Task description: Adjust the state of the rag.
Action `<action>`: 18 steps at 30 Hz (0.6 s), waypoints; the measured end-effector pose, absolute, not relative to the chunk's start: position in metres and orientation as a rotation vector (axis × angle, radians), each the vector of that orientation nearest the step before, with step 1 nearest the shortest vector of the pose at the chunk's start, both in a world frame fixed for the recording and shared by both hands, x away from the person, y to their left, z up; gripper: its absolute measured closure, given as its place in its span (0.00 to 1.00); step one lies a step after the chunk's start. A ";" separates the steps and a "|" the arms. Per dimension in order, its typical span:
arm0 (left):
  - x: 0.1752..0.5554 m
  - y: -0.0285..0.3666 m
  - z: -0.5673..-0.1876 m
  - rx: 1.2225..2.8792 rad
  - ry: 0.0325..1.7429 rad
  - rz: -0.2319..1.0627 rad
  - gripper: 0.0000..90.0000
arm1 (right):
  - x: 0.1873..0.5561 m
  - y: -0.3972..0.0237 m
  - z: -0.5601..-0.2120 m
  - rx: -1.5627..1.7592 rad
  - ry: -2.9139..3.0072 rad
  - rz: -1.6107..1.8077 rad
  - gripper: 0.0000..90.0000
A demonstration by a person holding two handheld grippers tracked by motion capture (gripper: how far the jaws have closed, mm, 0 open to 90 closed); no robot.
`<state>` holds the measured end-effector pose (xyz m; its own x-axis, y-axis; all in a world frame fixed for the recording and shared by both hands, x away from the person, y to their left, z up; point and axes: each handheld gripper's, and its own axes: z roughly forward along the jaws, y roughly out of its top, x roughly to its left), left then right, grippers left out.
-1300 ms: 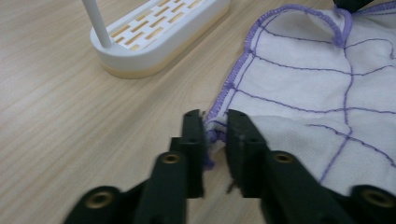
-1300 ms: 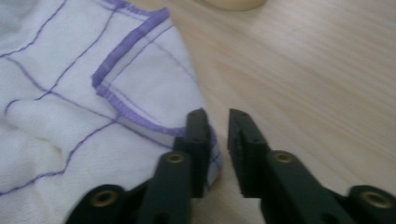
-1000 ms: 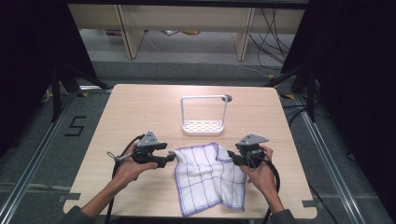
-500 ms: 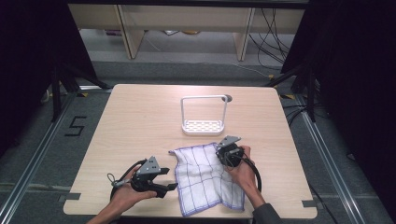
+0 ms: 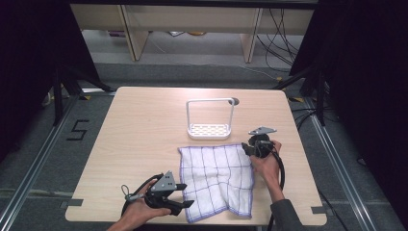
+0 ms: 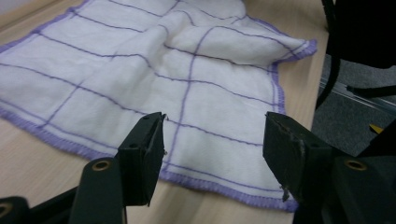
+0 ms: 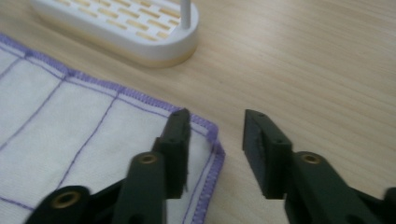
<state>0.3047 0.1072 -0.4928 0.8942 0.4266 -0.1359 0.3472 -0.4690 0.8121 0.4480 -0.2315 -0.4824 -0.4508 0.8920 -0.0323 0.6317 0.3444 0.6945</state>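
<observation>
The left gripper (image 5: 185,197) sits at the near left corner of the cloth (image 5: 216,175), held by the person's left hand (image 5: 137,216). The left gripper view adds what the high view cannot: its jaws stand wide apart with nothing between them, hanging just above the cloth's purple-stitched near edge, the cloth (image 6: 163,79) spreading ahead of them in soft wrinkles. Off to that gripper's right the table edge drops to grey floor.

The right gripper (image 5: 250,149) is at the cloth's far right corner, held by the right hand (image 5: 267,163). In the right gripper view (image 7: 215,140) its jaws are partly open, holding nothing; the left jaw lies over the hemmed corner of the cloth (image 7: 70,135) and the right jaw over bare wood just beside it. Whether the jaws touch the cloth I cannot tell. Ahead of this gripper and to its left stands the white rack (image 7: 121,28), its slotted base and one thin upright post close to the cloth's edge. The high view shows the rack (image 5: 210,118) whole, with a tall wire loop handle, just beyond the cloth.

The table (image 5: 144,125) is pale wood, with a small round hole (image 5: 235,101) at its far side behind the rack. Grey carpet surrounds it, a "5" (image 5: 77,130) is marked on the floor to the left, cables (image 5: 284,29) trail at the back right, and dark curtains flank both sides.
</observation>
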 end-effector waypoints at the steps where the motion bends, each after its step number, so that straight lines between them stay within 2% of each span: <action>1: 0.300 0.103 -0.494 2.122 0.534 0.097 0.43 | 0.443 -0.238 -0.475 1.330 2.171 0.964 0.64; 4: 0.294 0.098 -0.496 2.136 0.514 0.080 0.43 | 0.420 -0.242 -0.459 1.307 2.182 0.990 0.56; 6: 0.292 0.097 -0.496 2.141 0.516 0.060 0.42 | 0.410 -0.242 -0.456 1.282 2.200 0.973 0.55; 8: 0.288 0.094 -0.498 2.147 0.508 0.062 0.39 | 0.378 -0.241 -0.454 1.244 2.257 1.001 0.52; 15: 0.280 0.087 -0.504 2.162 0.515 0.040 0.37 | 0.311 -0.236 -0.461 1.189 2.354 1.052 0.51; 18: 0.279 0.088 -0.508 2.196 0.477 0.070 0.38 | 0.293 -0.237 -0.463 1.202 2.372 1.031 0.50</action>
<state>0.2793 0.0877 -0.5079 0.9250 0.3618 -0.1157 0.3131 -0.5537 0.7716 0.2928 -0.2369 -0.4632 -0.6106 0.7896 0.0611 0.5835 0.3963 0.7088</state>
